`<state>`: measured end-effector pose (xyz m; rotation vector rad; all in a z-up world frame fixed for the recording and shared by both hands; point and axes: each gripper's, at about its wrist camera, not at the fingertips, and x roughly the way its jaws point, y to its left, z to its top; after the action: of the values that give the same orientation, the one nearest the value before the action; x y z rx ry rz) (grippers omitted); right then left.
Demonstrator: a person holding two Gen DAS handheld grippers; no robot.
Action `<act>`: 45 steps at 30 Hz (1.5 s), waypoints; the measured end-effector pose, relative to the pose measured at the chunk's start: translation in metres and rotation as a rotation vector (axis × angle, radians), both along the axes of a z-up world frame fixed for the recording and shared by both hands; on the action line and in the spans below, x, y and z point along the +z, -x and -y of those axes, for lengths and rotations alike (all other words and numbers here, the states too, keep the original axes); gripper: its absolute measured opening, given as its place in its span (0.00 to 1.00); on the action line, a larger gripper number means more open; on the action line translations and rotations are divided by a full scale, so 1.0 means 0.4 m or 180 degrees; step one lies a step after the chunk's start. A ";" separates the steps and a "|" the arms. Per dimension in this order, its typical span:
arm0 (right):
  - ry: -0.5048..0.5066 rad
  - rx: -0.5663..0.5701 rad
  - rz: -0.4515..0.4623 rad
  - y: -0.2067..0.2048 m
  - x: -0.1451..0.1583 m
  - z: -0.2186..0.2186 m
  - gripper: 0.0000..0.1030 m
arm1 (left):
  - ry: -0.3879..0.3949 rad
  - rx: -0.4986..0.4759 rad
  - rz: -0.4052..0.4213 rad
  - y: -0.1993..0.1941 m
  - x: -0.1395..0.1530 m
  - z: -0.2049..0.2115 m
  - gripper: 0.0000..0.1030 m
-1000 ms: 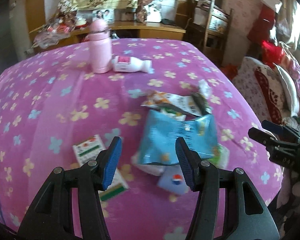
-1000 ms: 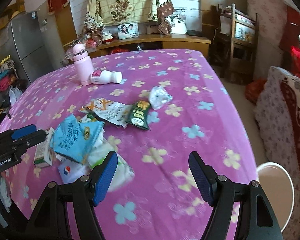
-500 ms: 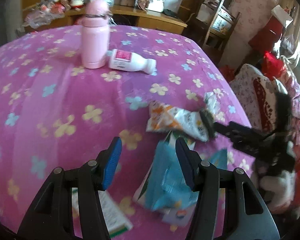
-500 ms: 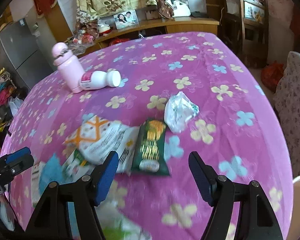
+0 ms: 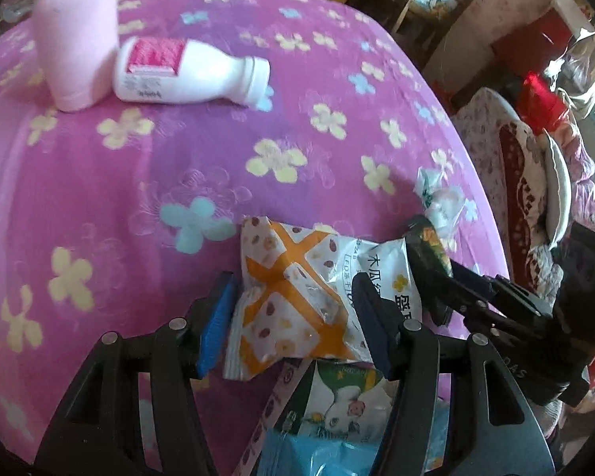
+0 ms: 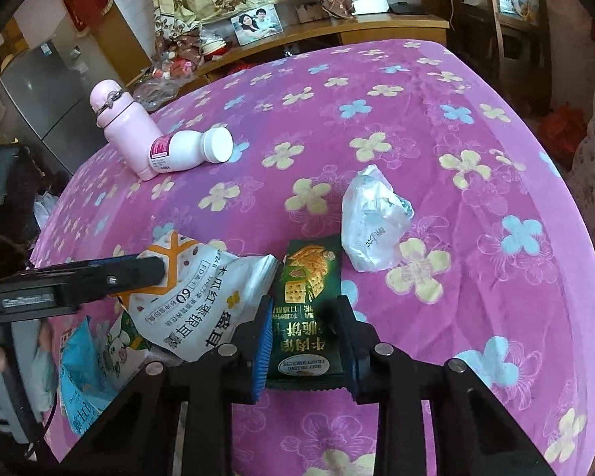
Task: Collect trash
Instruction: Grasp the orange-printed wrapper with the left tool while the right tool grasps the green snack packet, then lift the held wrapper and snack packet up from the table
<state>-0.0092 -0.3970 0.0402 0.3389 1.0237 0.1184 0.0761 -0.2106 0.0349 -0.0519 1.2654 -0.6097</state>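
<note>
Step in hand: both grippers down on the wrapper pile at the near edge of the purple flowered tablecloth [image 6: 476, 127]; grasp phase, nothing lifted yet.
Right gripper [image 6: 305, 341]: jaws closing around the dark green biscuit packet [image 6: 311, 277], which lies flat between them; blue pads at or just beside its long edges. Full pinch not confirmed.
Left gripper [image 5: 293, 325]: jaws about half spread and easing wider, straddling the white snack bag with orange cross pattern [image 5: 293, 297]; the bag fills the gap, pads beside it, no squeeze visible.
Other trash: crumpled clear plastic wrapper [image 6: 373, 226] just beyond the green packet; blue packet [image 6: 81, 361] and cartoon-print wrapper [image 5: 337, 400] under the near end of the white bag.
Not trash, probably: upright pink flask [image 6: 125, 129], with a white plastic bottle on its side [image 6: 190, 148] touching it, well apart from the pile.
Next move, judged: finish the right-hand pinch, close the left on the white bag, then lift both clear.
Risk: slick film may slide out of the pads.
</note>
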 end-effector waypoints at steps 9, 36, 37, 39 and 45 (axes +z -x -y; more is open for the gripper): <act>0.0018 -0.0018 0.0125 0.048 0.037 0.016 0.24 | 0.0056 0.0123 0.0257 0.019 0.045 -0.036 0.31; 0.0307 0.0046 0.0522 0.364 0.210 -0.043 0.24 | -0.0072 0.0241 0.1549 0.380 0.276 -0.060 0.31; 0.0313 0.0047 0.0528 0.368 0.212 -0.045 0.24 | -0.0071 0.0240 0.1560 0.388 0.278 -0.060 0.31; 0.0313 0.0046 0.0553 0.377 0.219 -0.046 0.24 | -0.0087 0.0239 0.1605 0.403 0.281 -0.061 0.31; 0.0271 0.0010 0.0590 0.410 0.227 -0.038 0.24 | -0.0094 0.0250 0.1646 0.427 0.282 -0.064 0.31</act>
<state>-0.1732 -0.3820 0.1312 0.2440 0.8431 0.1066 -0.0945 -0.1849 0.1478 0.0770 0.7668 -0.4948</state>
